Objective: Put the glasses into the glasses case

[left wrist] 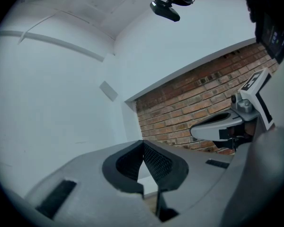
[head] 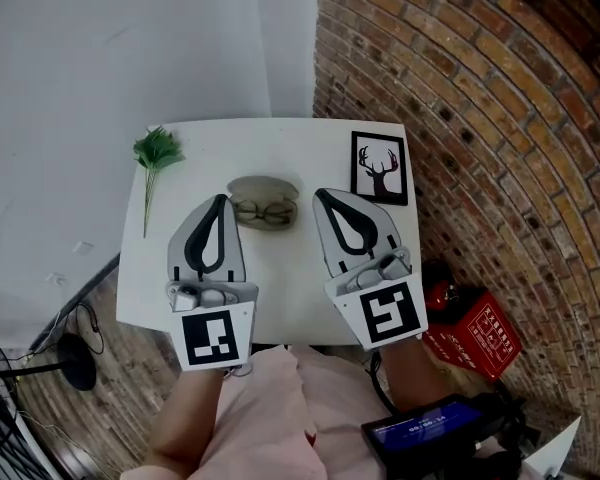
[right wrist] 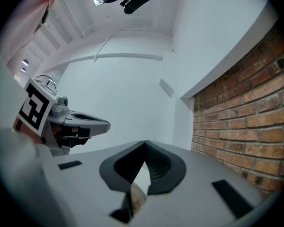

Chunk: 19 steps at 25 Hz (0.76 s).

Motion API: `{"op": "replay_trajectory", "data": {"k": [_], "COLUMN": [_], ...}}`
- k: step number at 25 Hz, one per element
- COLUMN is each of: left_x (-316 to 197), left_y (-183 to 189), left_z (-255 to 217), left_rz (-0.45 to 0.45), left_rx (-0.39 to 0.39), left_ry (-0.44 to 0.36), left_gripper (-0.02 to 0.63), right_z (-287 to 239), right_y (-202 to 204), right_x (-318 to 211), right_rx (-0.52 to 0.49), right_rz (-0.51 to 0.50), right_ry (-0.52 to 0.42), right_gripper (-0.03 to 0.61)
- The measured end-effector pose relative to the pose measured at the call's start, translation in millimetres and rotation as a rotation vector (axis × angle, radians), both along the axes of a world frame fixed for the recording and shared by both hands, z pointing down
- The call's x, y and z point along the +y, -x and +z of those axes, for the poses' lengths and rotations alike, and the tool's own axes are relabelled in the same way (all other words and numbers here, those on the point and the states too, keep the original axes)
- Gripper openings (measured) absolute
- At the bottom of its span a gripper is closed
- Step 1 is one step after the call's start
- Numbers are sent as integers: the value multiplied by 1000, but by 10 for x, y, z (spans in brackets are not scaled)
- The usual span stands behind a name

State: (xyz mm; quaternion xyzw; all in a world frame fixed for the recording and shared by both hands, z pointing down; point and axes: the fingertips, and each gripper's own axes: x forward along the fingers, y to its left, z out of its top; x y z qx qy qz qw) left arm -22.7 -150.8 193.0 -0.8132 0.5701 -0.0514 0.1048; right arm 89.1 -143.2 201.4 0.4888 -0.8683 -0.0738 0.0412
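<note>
A beige glasses case (head: 263, 187) lies open at the middle of the white table (head: 280, 148), and the glasses (head: 263, 211) rest in it. My left gripper (head: 220, 200) hovers just left of the case and my right gripper (head: 320, 195) just right of it; neither touches it. Both are held level, shut and empty. In the left gripper view the jaws (left wrist: 143, 144) meet at their tips, with the right gripper (left wrist: 227, 122) beside them. The right gripper view shows its jaws (right wrist: 144, 144) closed, the left gripper (right wrist: 71, 122) alongside, and a sliver of the case (right wrist: 135, 197) below.
A green plant sprig (head: 155, 153) lies at the table's far left corner and a framed deer picture (head: 379, 167) at its far right. A brick wall (head: 500, 118) runs along the right, with a red box (head: 475, 333) on the floor below. Cables (head: 70, 353) lie at the left.
</note>
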Motion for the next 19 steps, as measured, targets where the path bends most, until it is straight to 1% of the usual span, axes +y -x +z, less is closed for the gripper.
{"op": "replay_trajectory", "data": {"k": [19], "left_x": [-14], "left_y": [-67], "left_z": [68], "left_rz": [7], "left_rx": [7], "left_ry": [13], "left_gripper": [8], "right_z": [61], "right_y": [-37], "right_x": [-6], "right_rx": [-1], "right_rz": [4], "right_ry": [8], "right_gripper": [5]}}
